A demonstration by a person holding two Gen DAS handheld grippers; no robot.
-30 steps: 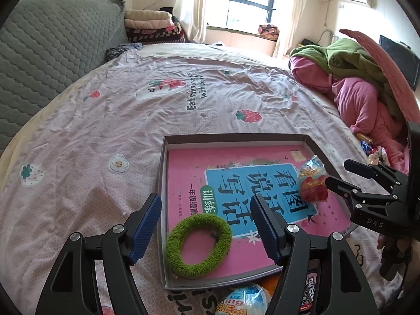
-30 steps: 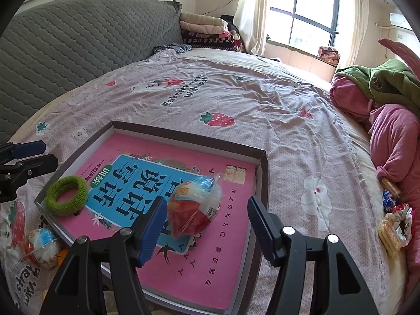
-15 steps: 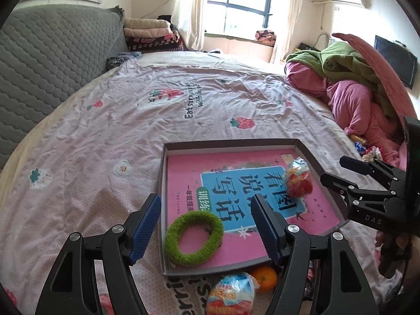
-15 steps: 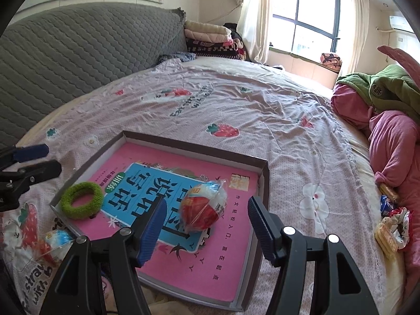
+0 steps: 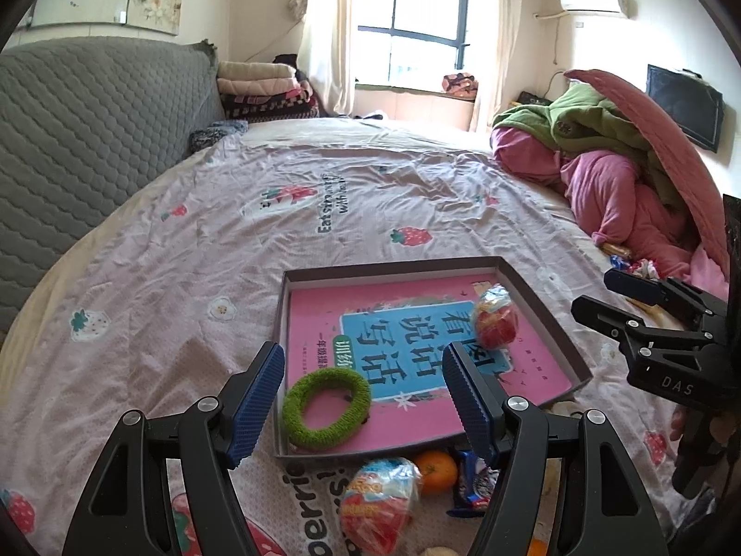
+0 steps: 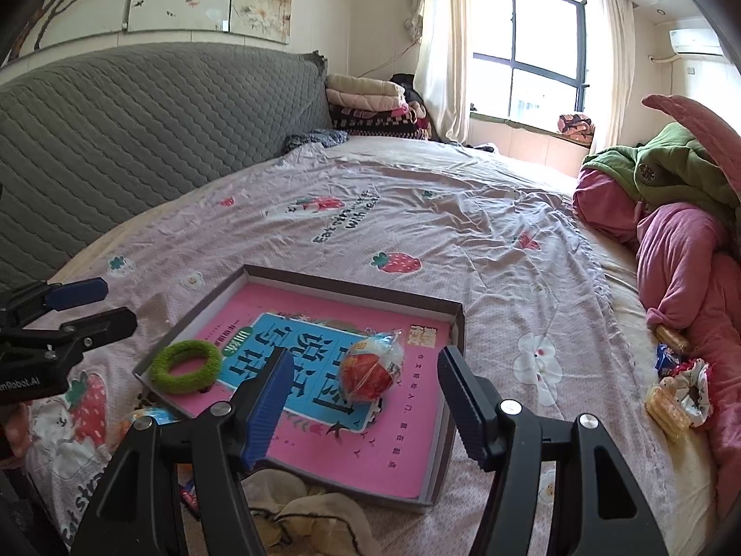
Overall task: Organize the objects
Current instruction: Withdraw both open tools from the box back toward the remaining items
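Both the left tongs (image 5: 359,405) and right tongs (image 6: 363,398) gape apart, empty. The green ring (image 5: 326,407) and a wrapped snack (image 6: 370,368) lie in the tray (image 6: 456,324) near the bed's (image 5: 370,204) near edge; another packet (image 5: 379,505) and an orange (image 5: 435,472) remain outside

The left gripper (image 5: 361,398) hangs with jaws apart and empty above a green ring (image 5: 326,410) in the tray (image 5: 546,310); a wrapped snack (image 5: 379,505) lies below.

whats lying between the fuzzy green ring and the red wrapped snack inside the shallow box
Only the pink book's blue title panel; the fuzzy green ring and red wrapped snack both rest on it, clearest in the right wrist view.
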